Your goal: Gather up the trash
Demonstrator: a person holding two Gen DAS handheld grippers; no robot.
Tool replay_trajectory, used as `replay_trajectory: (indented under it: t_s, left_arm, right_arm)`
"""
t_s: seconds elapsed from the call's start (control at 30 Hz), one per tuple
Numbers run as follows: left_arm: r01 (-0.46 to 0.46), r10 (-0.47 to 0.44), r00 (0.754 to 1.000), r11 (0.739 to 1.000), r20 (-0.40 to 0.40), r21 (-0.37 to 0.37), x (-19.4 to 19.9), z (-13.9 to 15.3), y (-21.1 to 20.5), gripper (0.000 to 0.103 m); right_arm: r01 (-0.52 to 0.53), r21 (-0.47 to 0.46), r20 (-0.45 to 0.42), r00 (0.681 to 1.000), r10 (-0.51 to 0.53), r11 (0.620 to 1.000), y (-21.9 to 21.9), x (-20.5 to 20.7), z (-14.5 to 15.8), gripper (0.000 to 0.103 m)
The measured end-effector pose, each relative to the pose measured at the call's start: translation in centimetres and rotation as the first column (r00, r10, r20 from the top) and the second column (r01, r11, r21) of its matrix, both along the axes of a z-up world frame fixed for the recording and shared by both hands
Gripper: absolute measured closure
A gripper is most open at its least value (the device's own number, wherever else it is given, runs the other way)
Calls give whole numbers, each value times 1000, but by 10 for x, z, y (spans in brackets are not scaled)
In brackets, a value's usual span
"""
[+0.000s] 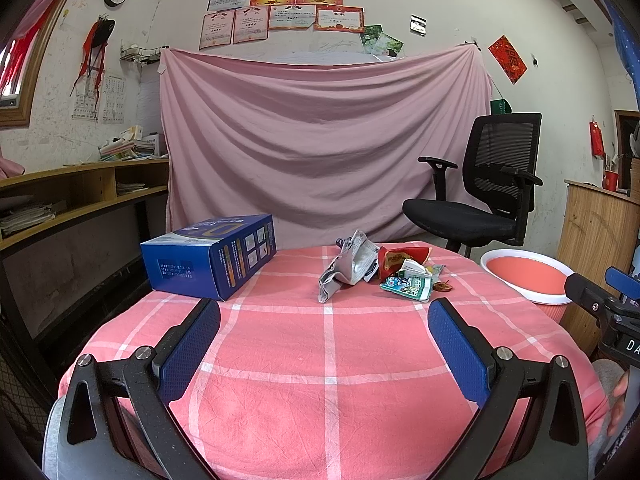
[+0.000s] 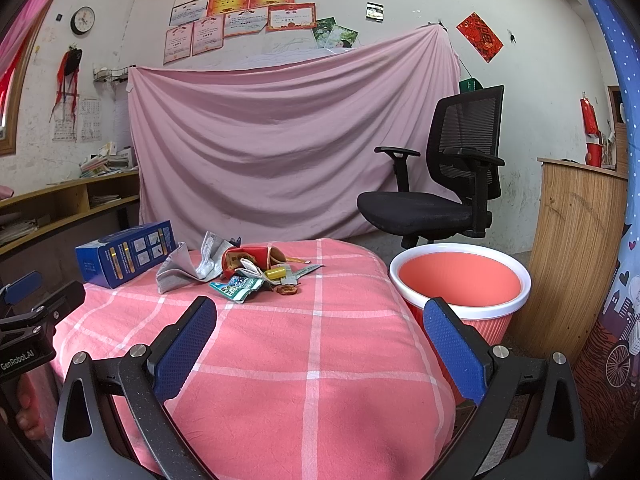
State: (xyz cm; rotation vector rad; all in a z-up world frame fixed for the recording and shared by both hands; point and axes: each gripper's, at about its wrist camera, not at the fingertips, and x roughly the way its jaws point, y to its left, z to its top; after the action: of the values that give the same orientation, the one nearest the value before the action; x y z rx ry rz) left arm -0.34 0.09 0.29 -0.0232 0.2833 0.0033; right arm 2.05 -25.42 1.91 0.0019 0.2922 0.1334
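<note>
Both tongs hover low over a bench (image 1: pixel 328 360) covered in a pink checked cloth, pointing forward toward the far end. The left tongs (image 1: pixel 324 312) are released, their blue-padded fingers spread wide with nothing between them. The right tongs (image 2: pixel 320 312) are likewise released and empty. In the left view, the right tool pokes in at the right edge, with part of a hand (image 1: pixel 620 400) beside it; in the right view, the left tool shows at the left edge.

The trash pile (image 1: pixel 384 270) lies on the cloth well ahead of both tongs, near the far edge: a crumpled grey paper (image 2: pixel 188 266), a red packet (image 2: pixel 248 258), a green and white wrapper (image 2: pixel 236 286), and small bits too tiny to identify. A blue cardboard box (image 1: pixel 208 256) sits to the left of the pile. A pink bin with a white rim (image 2: pixel 460 280) stands beside the bench on the right; the right tongs' right finger overlaps its front wall, and its base is hidden.
</note>
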Motion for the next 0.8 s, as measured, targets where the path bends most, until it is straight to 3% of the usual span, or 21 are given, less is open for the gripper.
replay_trajectory:
  t_s: [0.8]
  left_arm:
    - [0, 0, 1000, 1000, 1, 2, 0, 0, 0, 1]
  right_arm:
    - [1, 5, -4, 1000, -1, 1000, 0, 0, 0, 0]
